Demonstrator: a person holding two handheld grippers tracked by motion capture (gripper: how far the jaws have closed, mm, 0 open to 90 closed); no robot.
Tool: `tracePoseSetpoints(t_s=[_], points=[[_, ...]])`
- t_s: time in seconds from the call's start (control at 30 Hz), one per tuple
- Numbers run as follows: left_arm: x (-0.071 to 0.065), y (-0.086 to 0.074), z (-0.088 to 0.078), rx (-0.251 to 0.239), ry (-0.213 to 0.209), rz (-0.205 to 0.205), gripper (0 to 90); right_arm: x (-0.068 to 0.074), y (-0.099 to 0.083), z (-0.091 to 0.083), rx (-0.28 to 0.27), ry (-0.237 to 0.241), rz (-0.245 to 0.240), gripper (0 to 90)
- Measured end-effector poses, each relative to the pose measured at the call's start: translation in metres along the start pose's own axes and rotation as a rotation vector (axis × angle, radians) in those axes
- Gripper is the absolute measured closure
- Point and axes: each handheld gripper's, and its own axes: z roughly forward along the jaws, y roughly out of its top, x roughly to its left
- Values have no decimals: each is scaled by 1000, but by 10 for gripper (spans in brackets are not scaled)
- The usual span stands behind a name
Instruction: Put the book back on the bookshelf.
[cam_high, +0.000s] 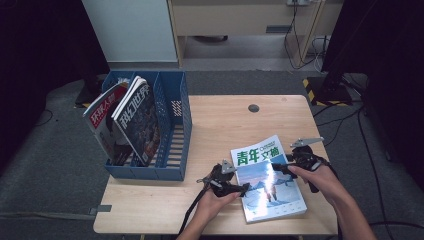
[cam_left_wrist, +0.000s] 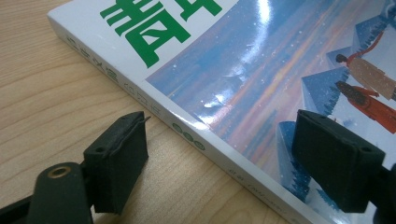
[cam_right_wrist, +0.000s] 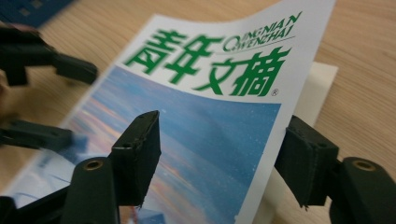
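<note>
Both grippers (cam_high: 245, 187) (cam_high: 278, 166) level at magazine (cam_high: 267, 185)

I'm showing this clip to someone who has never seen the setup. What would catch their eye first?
Most striking is the glossy magazine with green lettering, lying near the front right of the wooden table, its cover lifted and curling between the jaws of the right gripper. The left gripper straddles the magazine's spine edge with open jaws. At the table's left stands a blue file rack with two magazines leaning inside.
</note>
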Motion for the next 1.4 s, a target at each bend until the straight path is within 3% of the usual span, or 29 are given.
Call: tracePoseSetpoints(t_s=[0.1,0.3,0.5,0.73,0.87,1.17,1.27,1.3,1.33,1.4], points=[[0,0,0,1,-1,-2,178,-9,-5,8,53,-41,10,322],[0,0,0,1,3,3,178,-19,-16,22,86,-28,58,272],[-1,0,-1,0,8,5,178,-22,-15,30,91,-8,88,157],[0,0,0,1,5,2,178,-21,-14,33,82,12,117,123],[-1,0,0,-2,5,6,179,-26,-13,30,88,53,170,181],[-2,0,0,0,5,8,179,-18,-11,19,99,32,110,315],[-2,0,0,-1,4,7,178,-17,-10,14,94,47,105,335],[0,1,1,-14,15,31,179,-16,-9,12,92,57,100,343],[-2,0,0,-2,4,9,179,-15,-8,10,95,68,91,355],[-2,0,0,-1,3,6,179,-10,-7,10,93,91,82,365]])
